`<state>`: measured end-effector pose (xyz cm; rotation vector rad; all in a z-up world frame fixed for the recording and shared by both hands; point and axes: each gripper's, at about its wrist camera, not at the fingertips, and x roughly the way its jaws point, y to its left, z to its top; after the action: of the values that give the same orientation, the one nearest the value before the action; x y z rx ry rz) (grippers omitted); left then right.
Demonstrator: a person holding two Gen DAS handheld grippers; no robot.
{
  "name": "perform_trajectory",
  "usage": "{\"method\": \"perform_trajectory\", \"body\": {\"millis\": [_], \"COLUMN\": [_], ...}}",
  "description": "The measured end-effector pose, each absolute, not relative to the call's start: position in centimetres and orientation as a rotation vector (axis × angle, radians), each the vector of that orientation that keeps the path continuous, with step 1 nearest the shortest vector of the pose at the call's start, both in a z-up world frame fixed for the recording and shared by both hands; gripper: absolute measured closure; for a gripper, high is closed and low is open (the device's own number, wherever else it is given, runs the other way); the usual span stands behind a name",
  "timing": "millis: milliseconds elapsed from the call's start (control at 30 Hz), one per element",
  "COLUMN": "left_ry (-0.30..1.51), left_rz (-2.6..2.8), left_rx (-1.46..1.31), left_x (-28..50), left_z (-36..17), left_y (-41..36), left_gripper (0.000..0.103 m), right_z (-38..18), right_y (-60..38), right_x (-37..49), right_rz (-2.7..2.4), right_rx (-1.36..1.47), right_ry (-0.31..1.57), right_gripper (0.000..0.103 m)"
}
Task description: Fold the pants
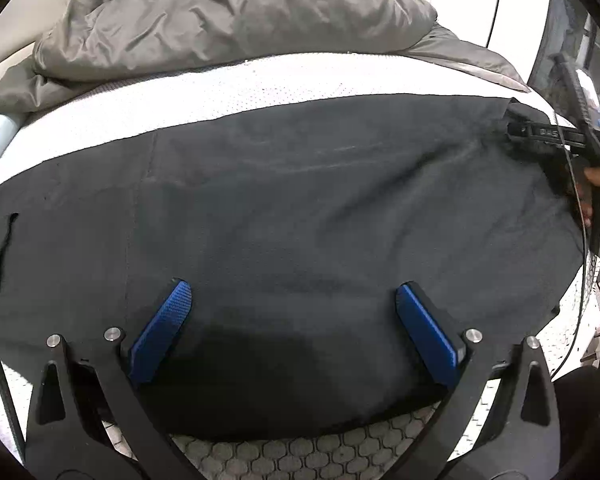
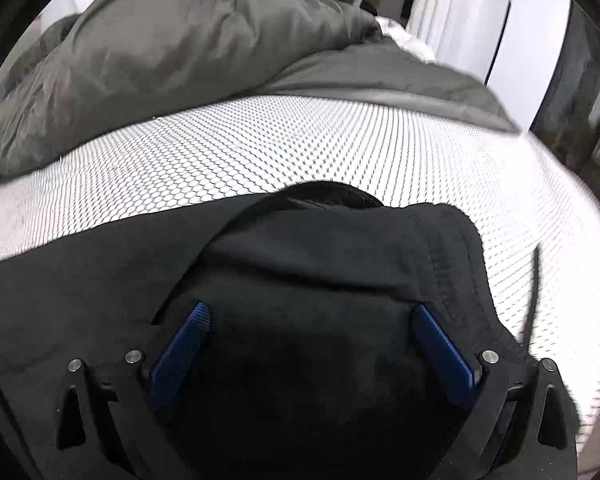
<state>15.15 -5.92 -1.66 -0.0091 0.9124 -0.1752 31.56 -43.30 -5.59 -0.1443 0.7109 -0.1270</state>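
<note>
Now spread flat across the white mesh bed (image 1: 260, 76): black pants (image 1: 300, 200), left gripper (image 1: 294, 300) jaws wide open over the near edge, right gripper (image 2: 310, 312) jaws likewise open above bunched cloth, grey duvet (image 2: 160, 64) far behind.

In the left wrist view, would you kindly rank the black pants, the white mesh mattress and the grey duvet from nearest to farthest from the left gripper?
1. Black pants: directly under the open left gripper.
2. White mesh mattress: bare strip beyond the pants.
3. Grey duvet: heaped at the far side.
</note>
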Motion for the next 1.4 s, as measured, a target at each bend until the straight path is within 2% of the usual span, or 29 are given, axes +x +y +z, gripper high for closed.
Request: {"method": "perform_trajectory", "body": {"millis": [133, 333, 467, 600, 733, 867, 1033, 1167, 1300, 1400], "left_ry": [0.885, 1.035, 1.034, 1.014, 0.999, 0.990, 0.915, 0.889, 0.908, 0.914], "left_rz": [-0.167, -0.100, -0.098, -0.094, -0.086, -0.075, -0.132, -0.190, -0.171, -0.184], "left_rx": [0.038, 0.001, -0.026, -0.009, 0.004, 0.008, -0.008, 0.020, 0.156, 0.134], "left_x": [16.4, 22.8, 23.4, 23.4, 23.4, 22.9, 20.5, 17.8, 17.2, 17.5], "left_z": [0.7, -1.8, -3.1, -3.4, -3.4, -3.1, -1.2, -0.4, -2.4, -2.7], "left_y": [-6.6, -5.4, -4.7, -5.0, -5.2, -5.2, -5.3, -7.1, -9.2, -9.1], "left_gripper": [0.001, 0.001, 0.001, 0.000, 0.000, 0.000, 0.001, 0.001, 0.000, 0.000], "right_z": [-3.7, -5.9, -7.4, -6.7, -6.3, -6.5, -10.2, -9.2, -8.1, -8.1], "right_y": [-38.7, -35.4, -37.4, -44.0, -44.4, -42.2, -41.4, -48.2, -53.7, -56.6], "right_x": [30.6, 34.8, 35.0, 34.5, 32.2, 25.5, 19.8, 16.9, 12.7, 11.3], "right_rz": [0.101, 0.186, 0.102, -0.117, -0.105, 0.024, 0.061, -0.089, 0.020, 0.014], "right_rx": [-0.164, -0.192, -0.266, -0.177, -0.169, -0.234, -0.296, -0.065, 0.219, 0.335], "right_ry": [0.651, 0.762, 0.790, 0.755, 0.723, 0.673, 0.670, 0.629, 0.581, 0.599], "right_gripper": [0.000, 0.000, 0.000, 0.000, 0.001, 0.000, 0.001, 0.001, 0.000, 0.000]}}
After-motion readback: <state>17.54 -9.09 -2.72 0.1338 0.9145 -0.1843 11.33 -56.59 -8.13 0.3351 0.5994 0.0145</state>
